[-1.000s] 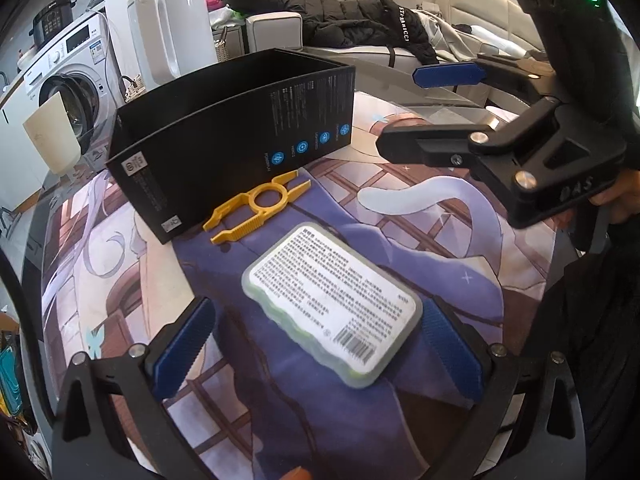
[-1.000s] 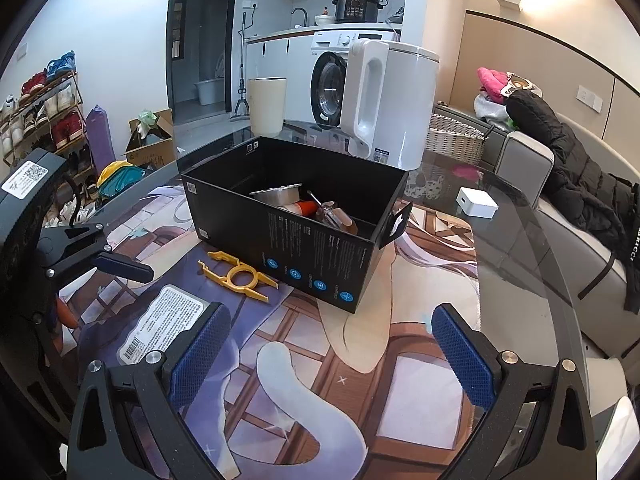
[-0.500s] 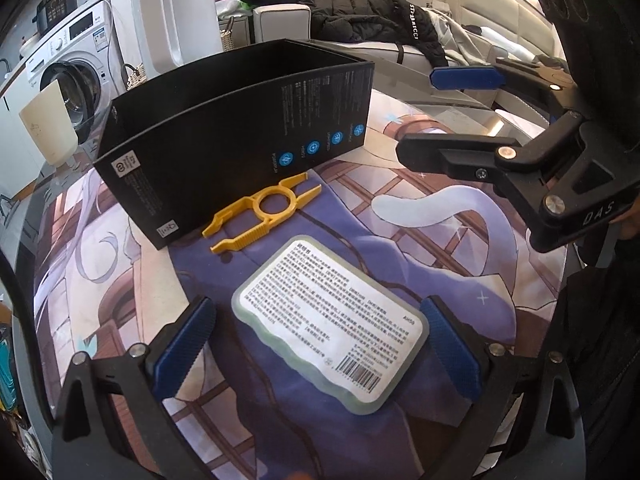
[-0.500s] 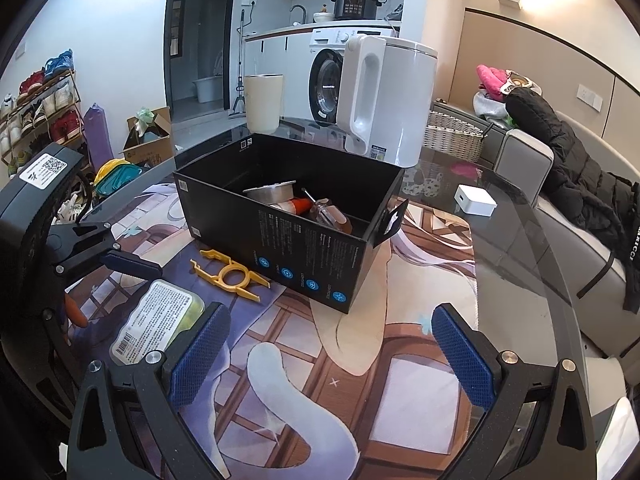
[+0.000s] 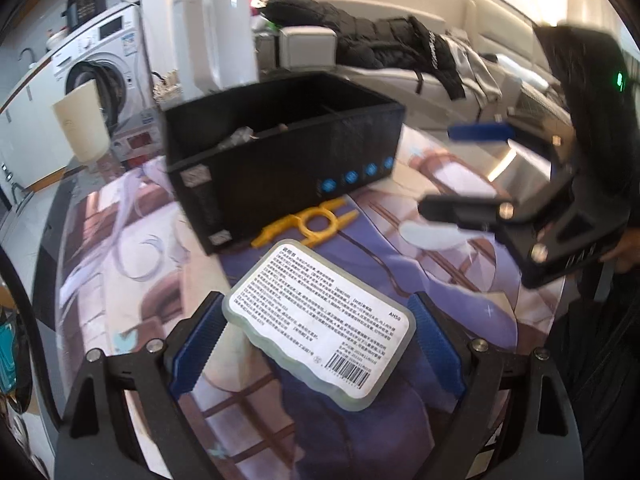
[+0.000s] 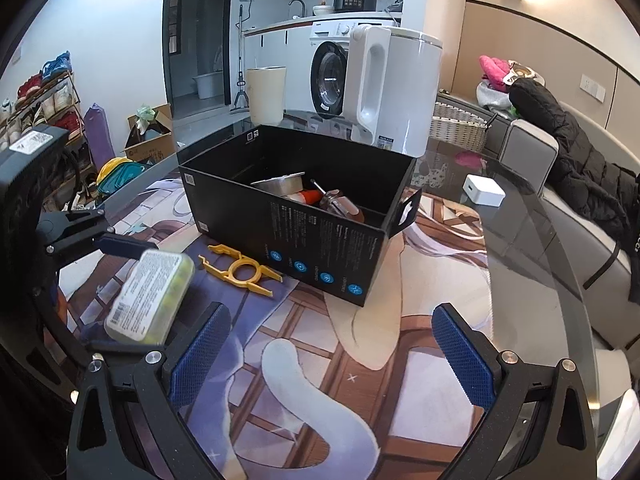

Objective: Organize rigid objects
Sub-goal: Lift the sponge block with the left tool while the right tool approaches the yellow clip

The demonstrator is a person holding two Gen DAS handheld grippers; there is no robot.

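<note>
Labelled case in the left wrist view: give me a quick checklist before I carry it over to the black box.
1. Grip: left gripper jaws have just been closing, pads on both ends of the labelled case: ok.
2. Case off the mat, tilted: ok.
3. Black box open-topped: ok.
4. Free room inside the box: cannot tell.
5. Yellow tool lies in the path: not ok, pass above.
6. Right gripper open, empty: ok.
</note>
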